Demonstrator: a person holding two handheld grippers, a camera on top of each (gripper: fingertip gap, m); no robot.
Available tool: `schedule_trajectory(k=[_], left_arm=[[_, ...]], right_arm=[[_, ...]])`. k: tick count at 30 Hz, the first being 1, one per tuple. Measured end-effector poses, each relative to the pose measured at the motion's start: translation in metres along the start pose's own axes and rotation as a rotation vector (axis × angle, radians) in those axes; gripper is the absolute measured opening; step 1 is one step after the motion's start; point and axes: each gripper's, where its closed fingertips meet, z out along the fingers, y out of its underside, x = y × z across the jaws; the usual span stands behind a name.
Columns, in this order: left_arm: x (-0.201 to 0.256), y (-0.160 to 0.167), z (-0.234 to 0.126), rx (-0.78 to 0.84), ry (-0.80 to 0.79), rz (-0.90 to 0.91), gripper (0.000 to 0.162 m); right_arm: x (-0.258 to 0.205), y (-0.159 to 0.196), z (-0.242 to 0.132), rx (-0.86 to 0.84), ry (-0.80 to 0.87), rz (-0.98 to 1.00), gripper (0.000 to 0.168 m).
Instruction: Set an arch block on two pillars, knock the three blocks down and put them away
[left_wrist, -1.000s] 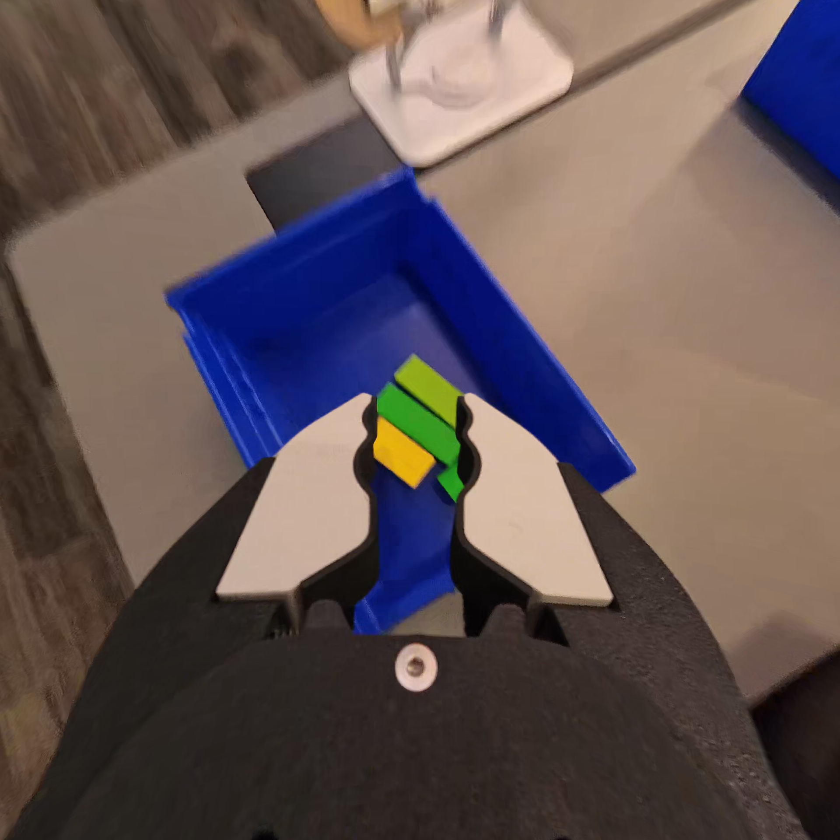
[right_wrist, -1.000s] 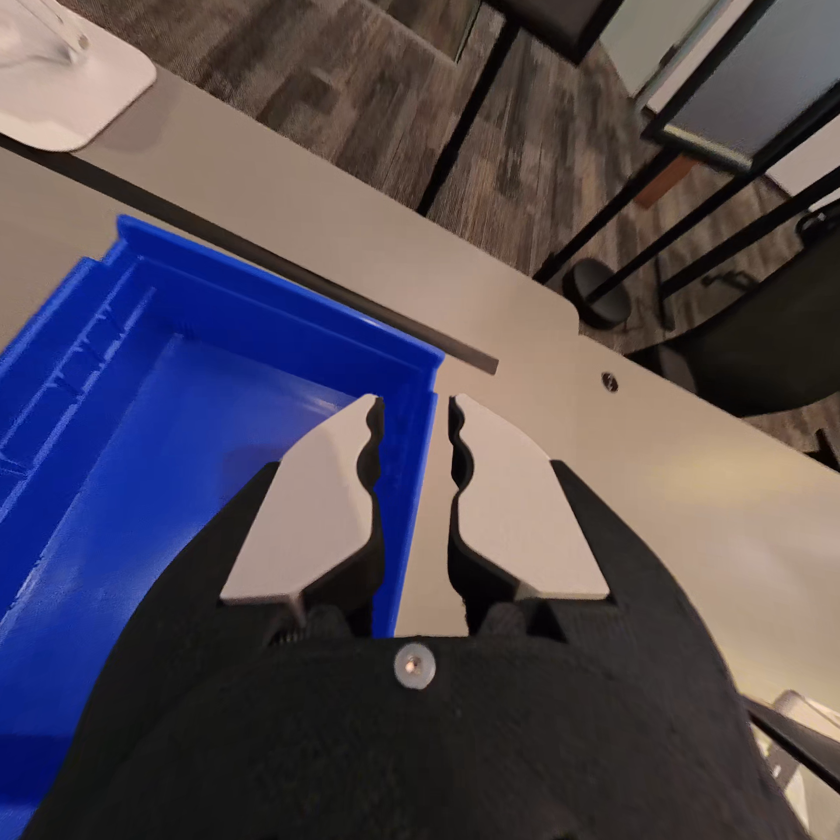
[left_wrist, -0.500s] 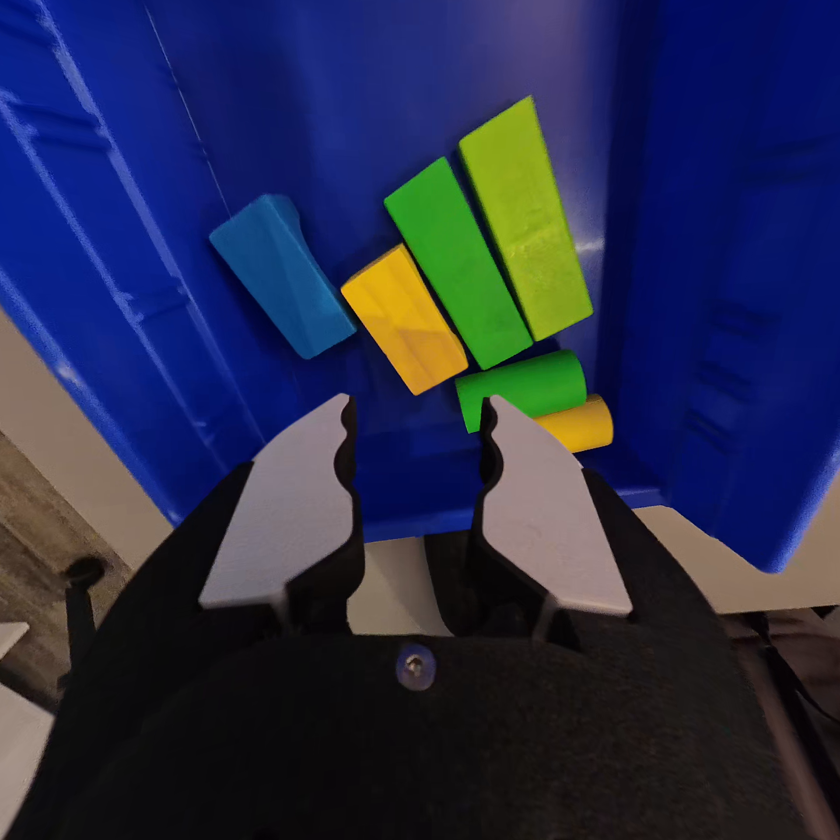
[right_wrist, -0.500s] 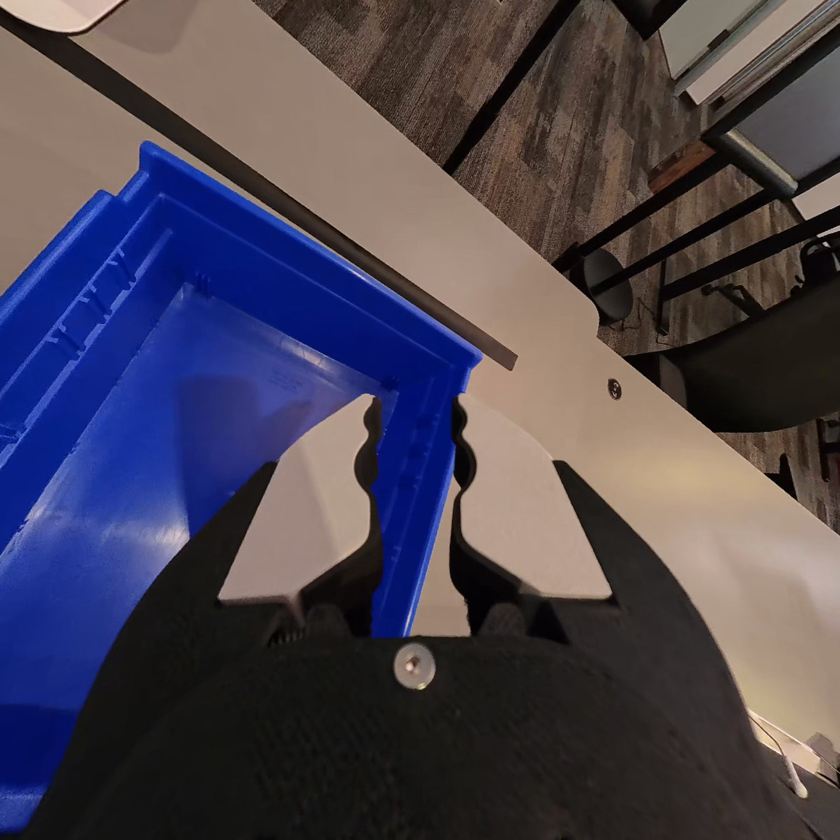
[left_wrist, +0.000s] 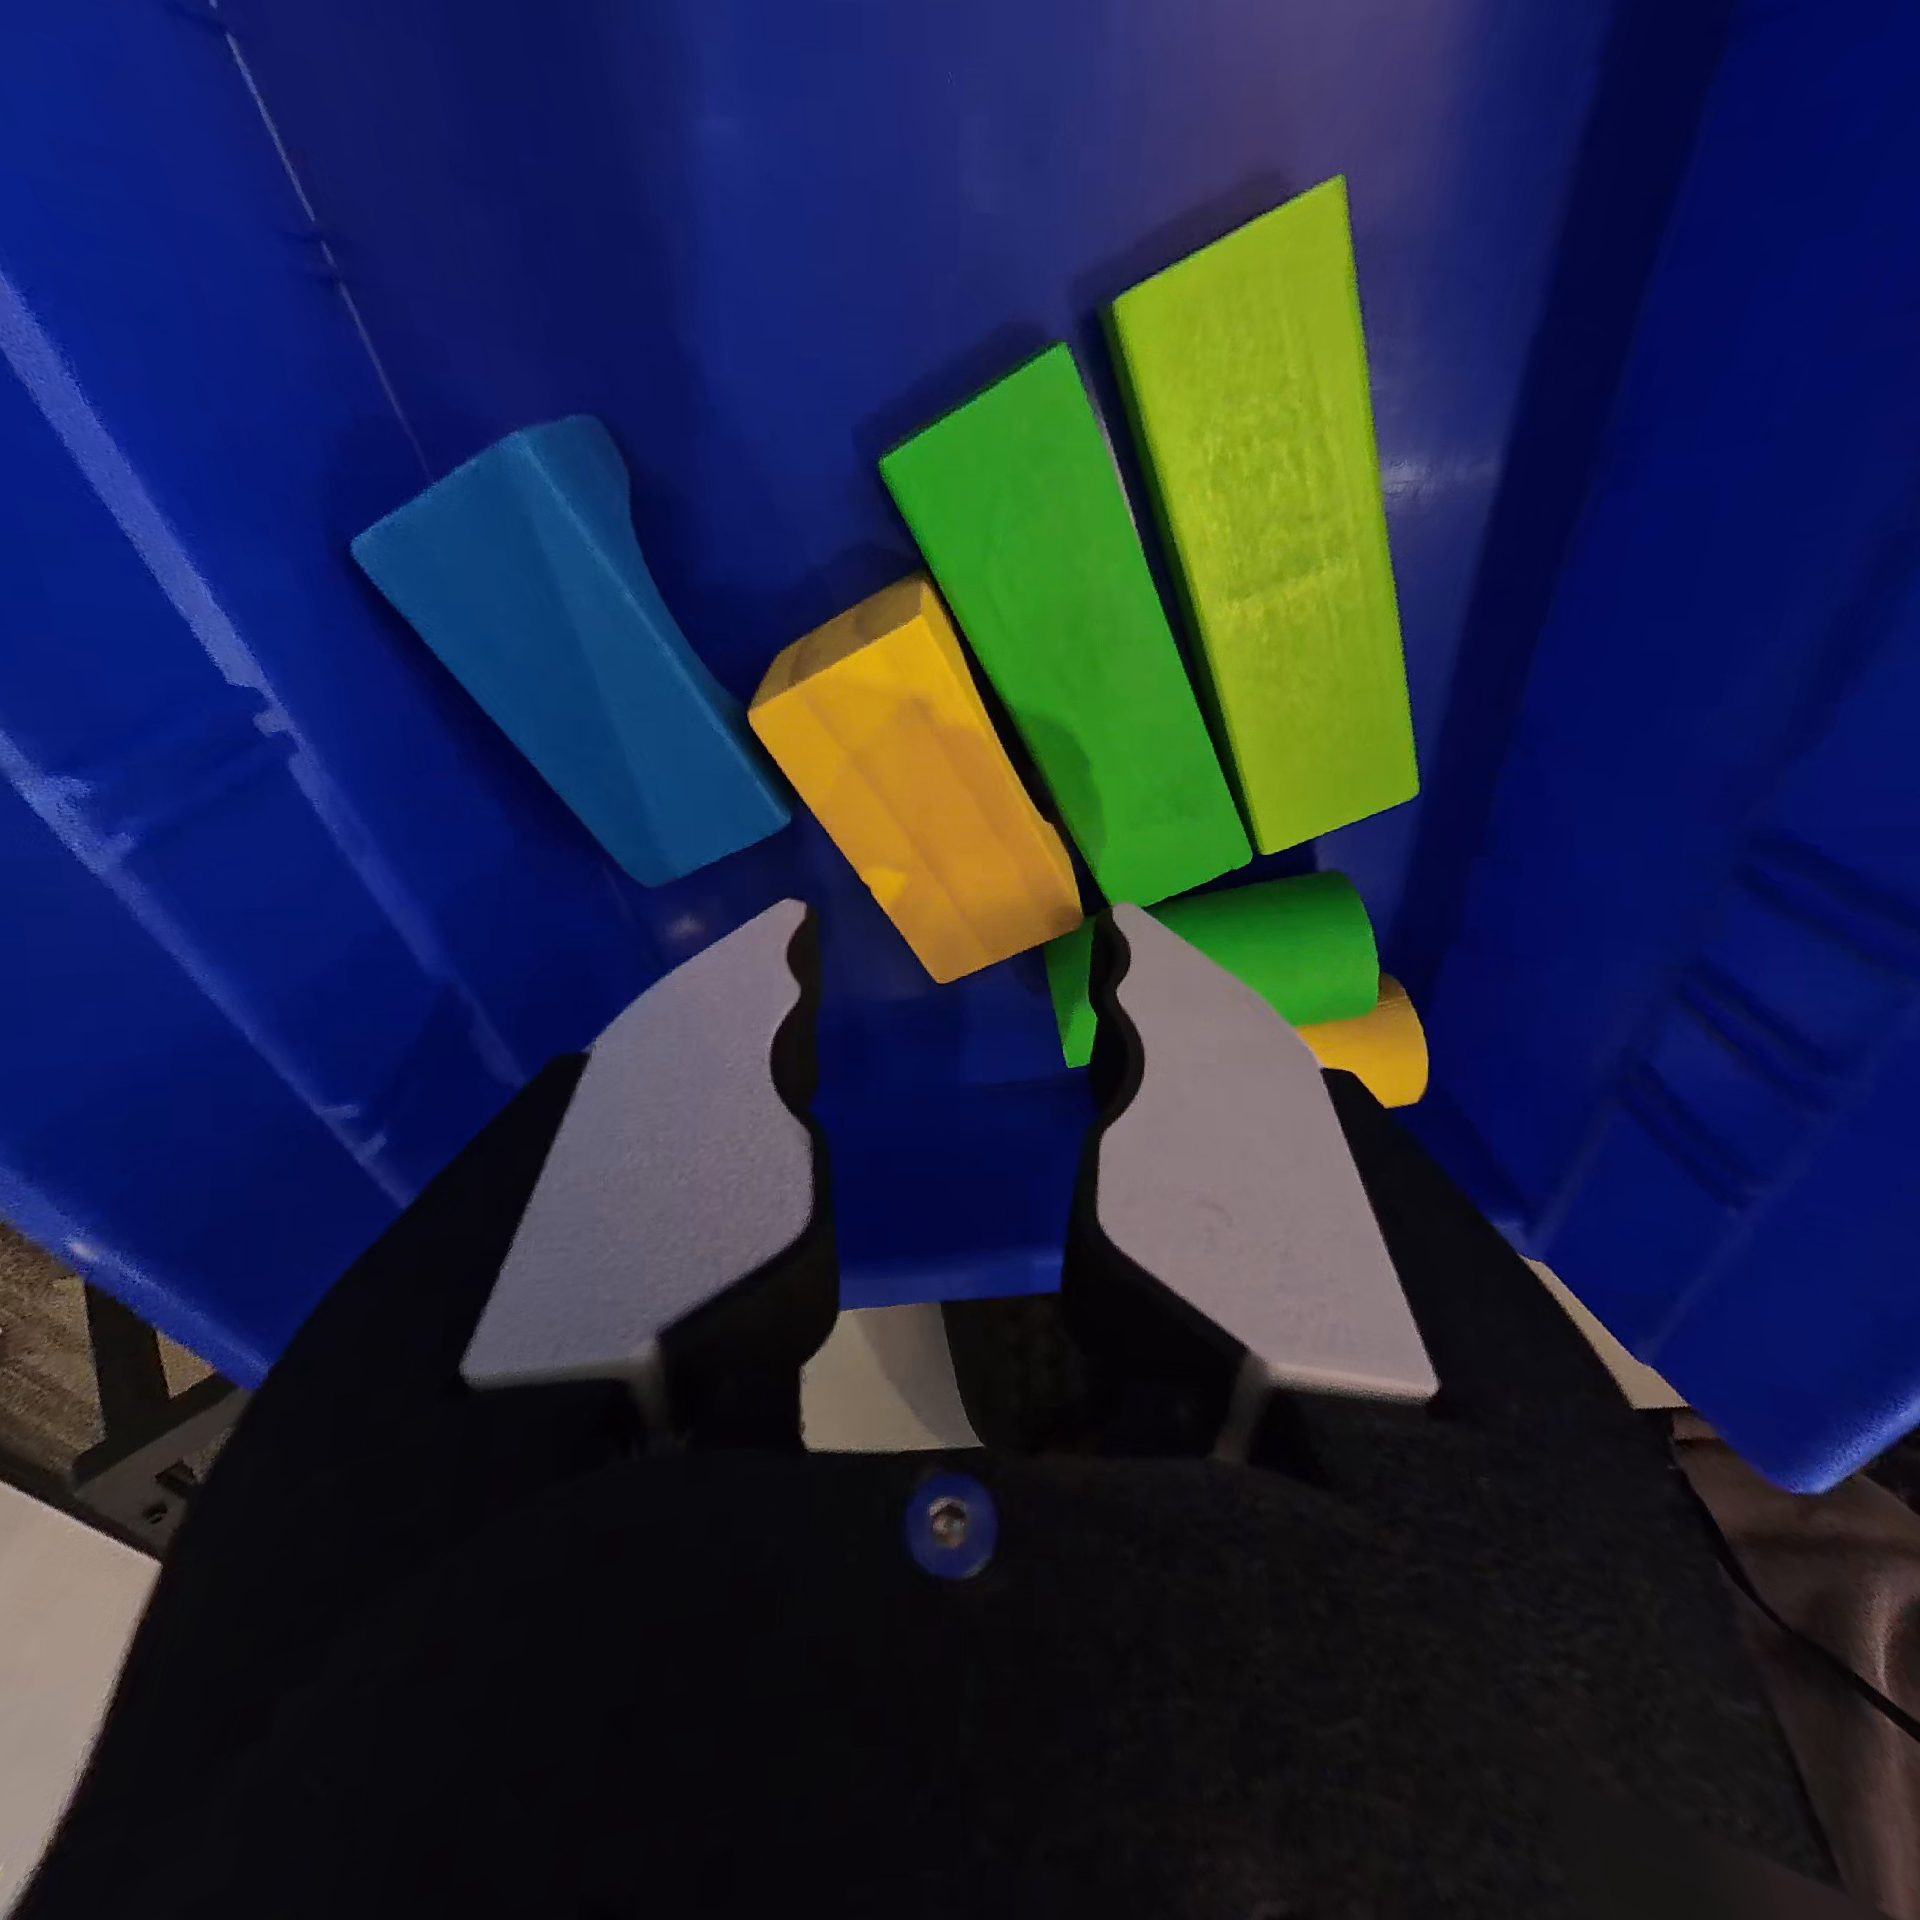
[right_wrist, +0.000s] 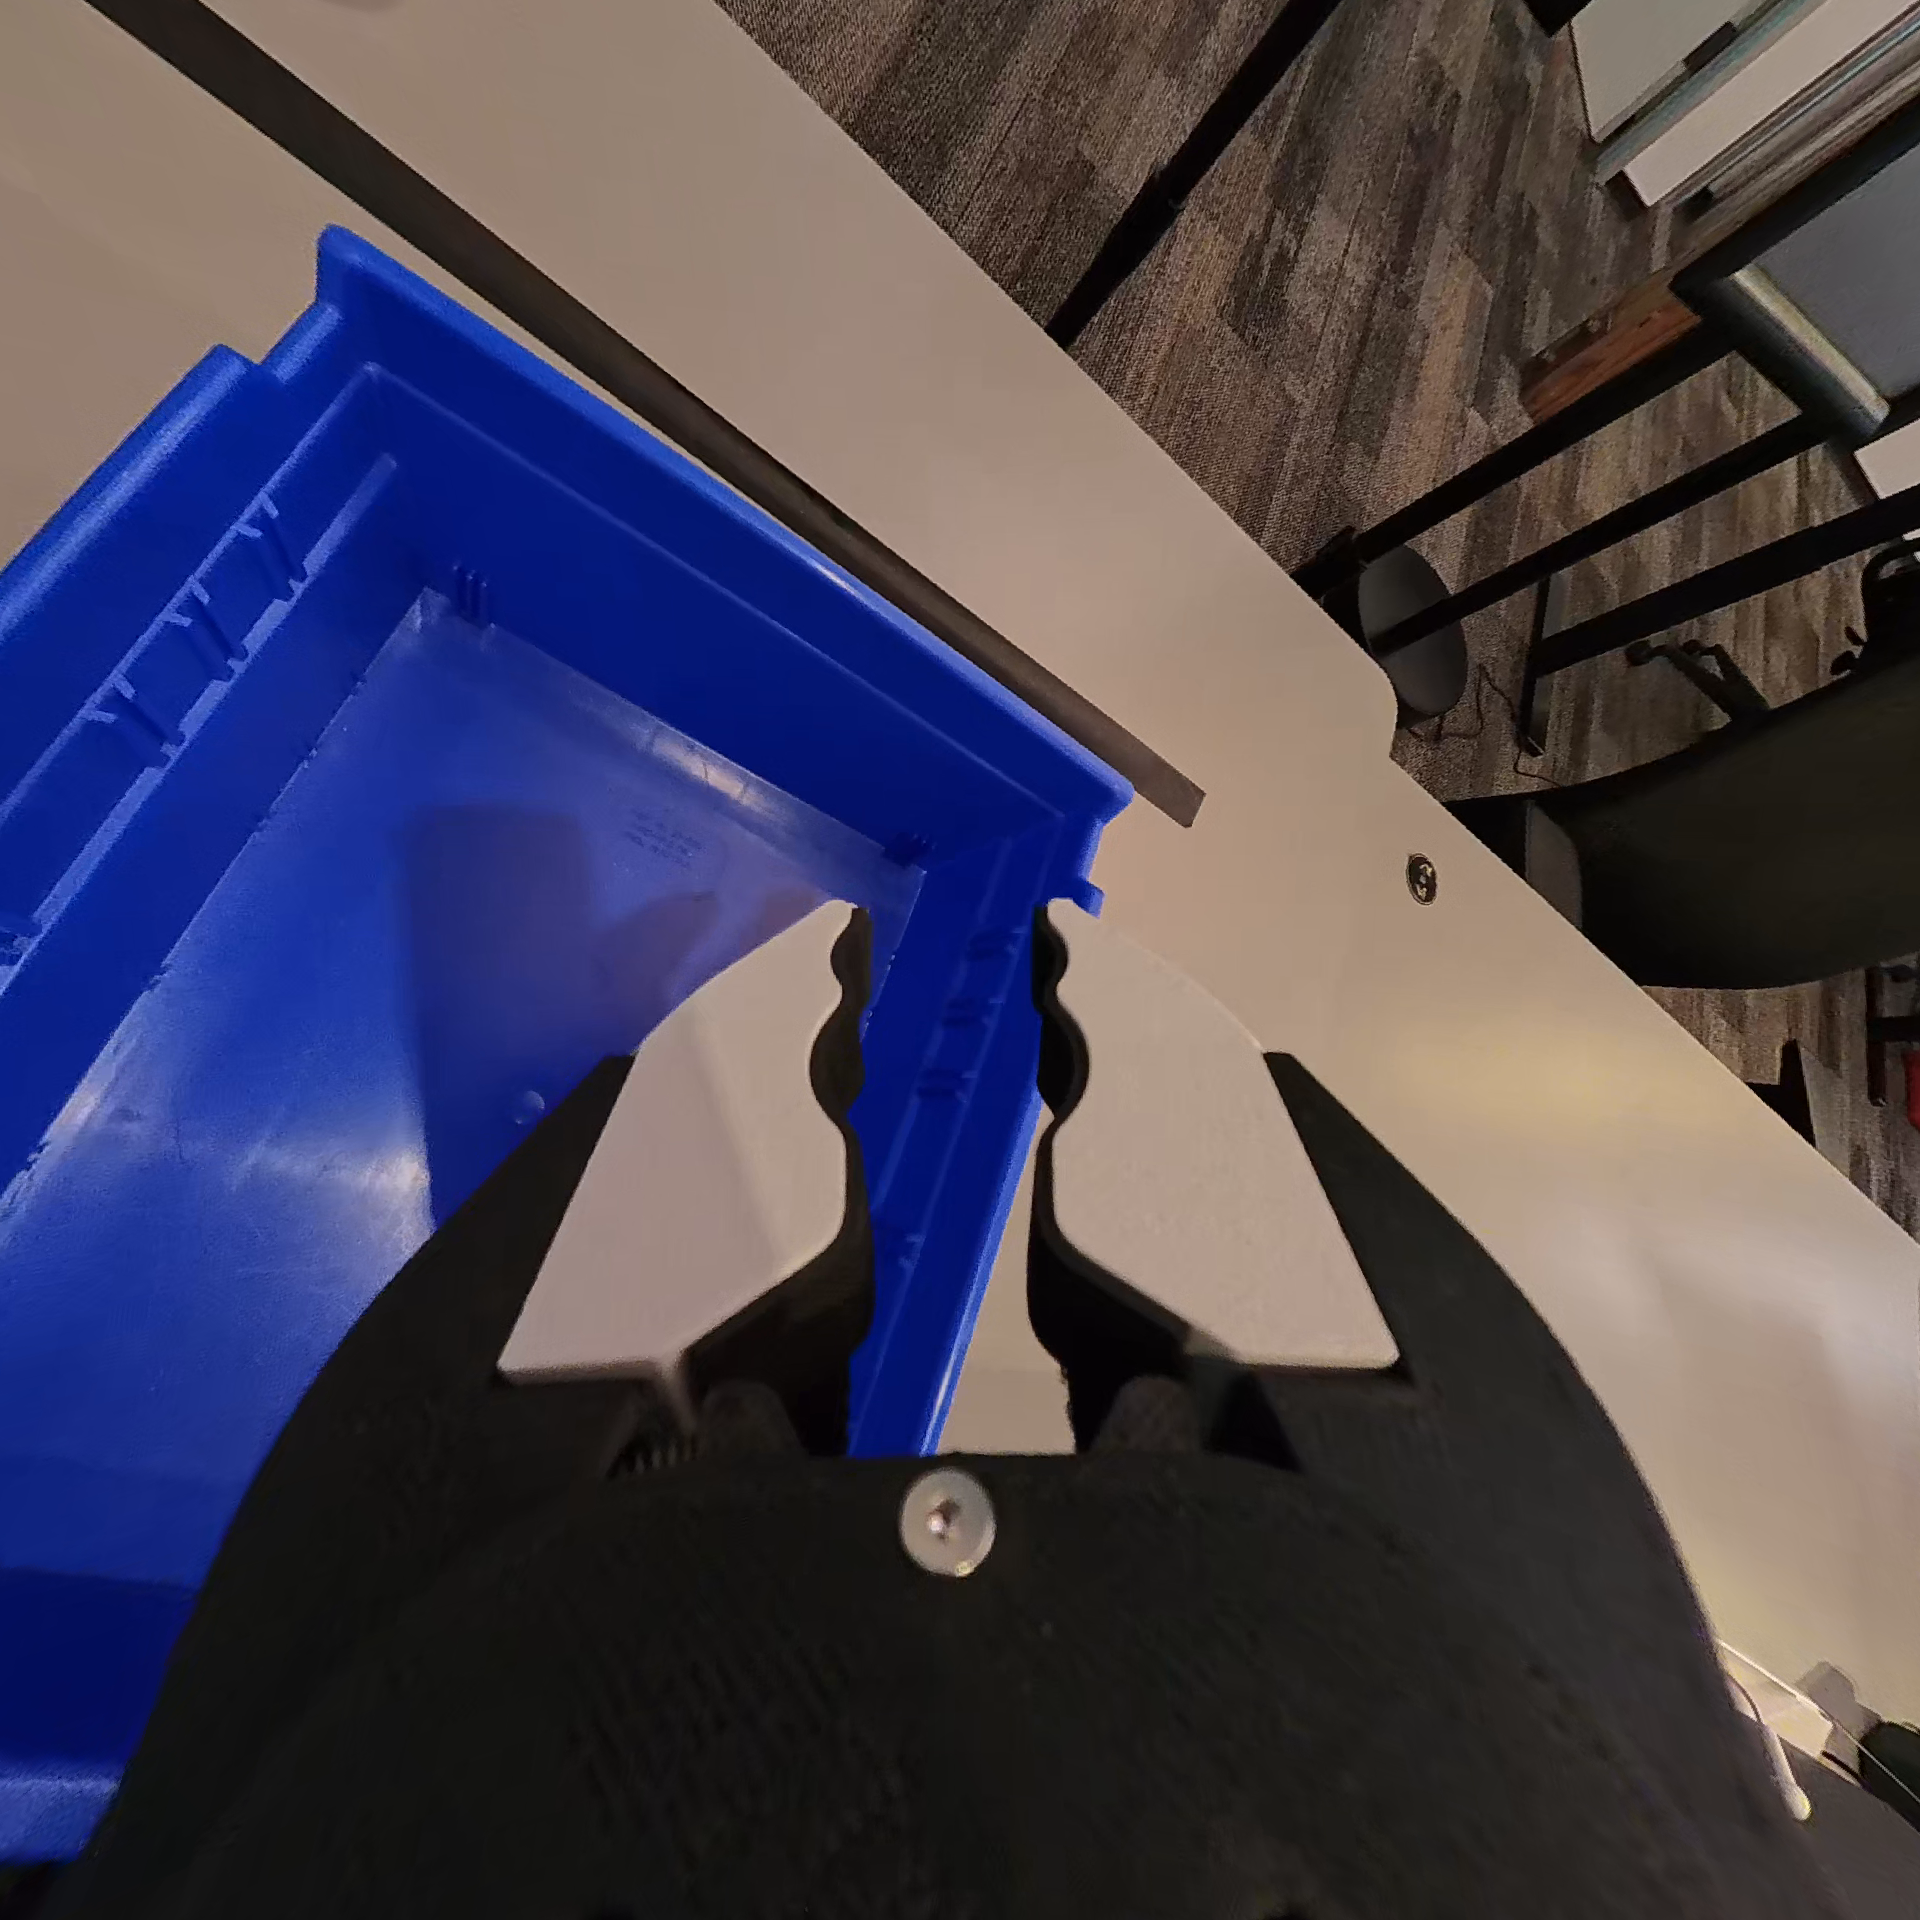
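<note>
In the left wrist view I look down into a blue bin (left_wrist: 1683, 540). On its floor lie a blue arch block (left_wrist: 566, 649), a yellow rectangular block (left_wrist: 914, 779), a dark green plank (left_wrist: 1060, 623), a lime plank (left_wrist: 1262, 509), a green cylinder (left_wrist: 1283, 945) and a yellow cylinder (left_wrist: 1371, 1039). My left gripper (left_wrist: 956, 914) is open and empty, its tips just short of the yellow block and green cylinder. My right gripper (right_wrist: 948, 912) is open and straddles the side wall of a second, empty blue bin (right_wrist: 727, 520).
Both bins stand on a pale grey table (right_wrist: 1039, 416) with a dark strip (right_wrist: 727, 343) behind the empty bin. The table's rounded corner and edge lie to the right. Beyond it are a dark chair (right_wrist: 1766, 831) and furniture legs on wood-pattern floor. My right fingertips sit around 70 cm from my left ones. The green cylinder (left_wrist: 1283, 945) lies around 4 cm away from my left fingertips.
My left gripper swung from a far view of the bin to right over its inside, opened wider and came closer to the blocks. My right gripper sank lower over the empty bin's wall.
</note>
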Motion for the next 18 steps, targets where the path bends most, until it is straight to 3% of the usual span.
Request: schedule_trajectory(k=[18], left_arm=[[-0.0008, -0.0029, 0.0089, -0.034, -0.003, 0.020, 0.043]], right_arm=[[-0.0067, 0.0067, 0.0091, -0.055, -0.011, -0.042, 0.032]])
